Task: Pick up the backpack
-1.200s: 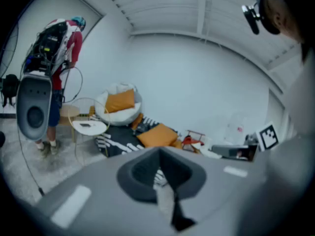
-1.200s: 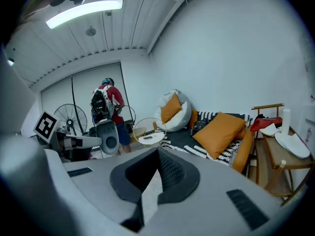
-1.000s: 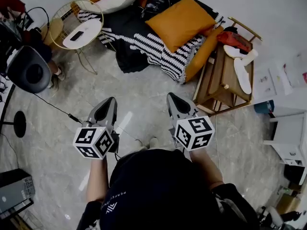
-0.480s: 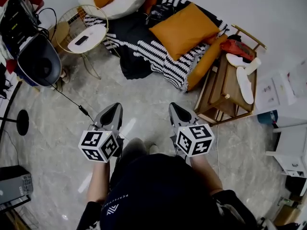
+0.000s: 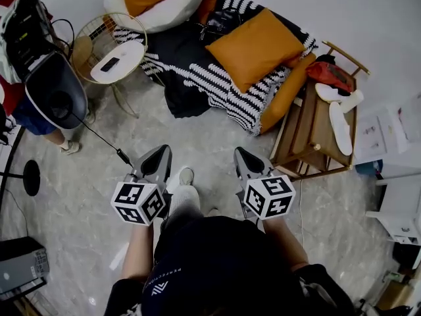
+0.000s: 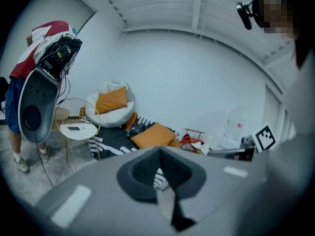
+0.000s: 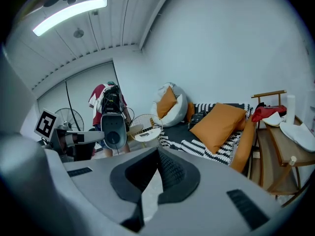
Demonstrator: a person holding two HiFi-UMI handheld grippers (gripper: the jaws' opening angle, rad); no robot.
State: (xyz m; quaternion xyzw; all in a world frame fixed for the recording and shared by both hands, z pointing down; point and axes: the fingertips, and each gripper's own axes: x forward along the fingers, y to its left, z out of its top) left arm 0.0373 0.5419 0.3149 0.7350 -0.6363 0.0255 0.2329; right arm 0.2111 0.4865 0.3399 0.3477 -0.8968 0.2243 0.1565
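Note:
A small dark backpack (image 5: 220,18) lies at the far end of the black-and-white blanket (image 5: 197,71), between a white beanbag (image 5: 164,8) and a big orange pillow (image 5: 253,45). It also shows as a dark lump in the right gripper view (image 7: 199,118) and, very small, in the left gripper view (image 6: 141,124). My left gripper (image 5: 161,151) and right gripper (image 5: 241,154) hover side by side over the marble floor, well short of the bed. Both are shut and hold nothing, as seen along the left gripper (image 6: 160,154) and the right gripper (image 7: 157,154).
A person (image 5: 39,104) with a dark oval rig (image 5: 56,87) stands at the left, a cable trailing across the floor. A round wire side table (image 5: 118,51) stands by the bed. A wooden rack (image 5: 316,130) with a red item and white shoes stands at the right.
I have stepped forward towards the bed, and a foot now shows between the grippers. The person with the rig has come further into view at the left. Both grippers stayed shut.

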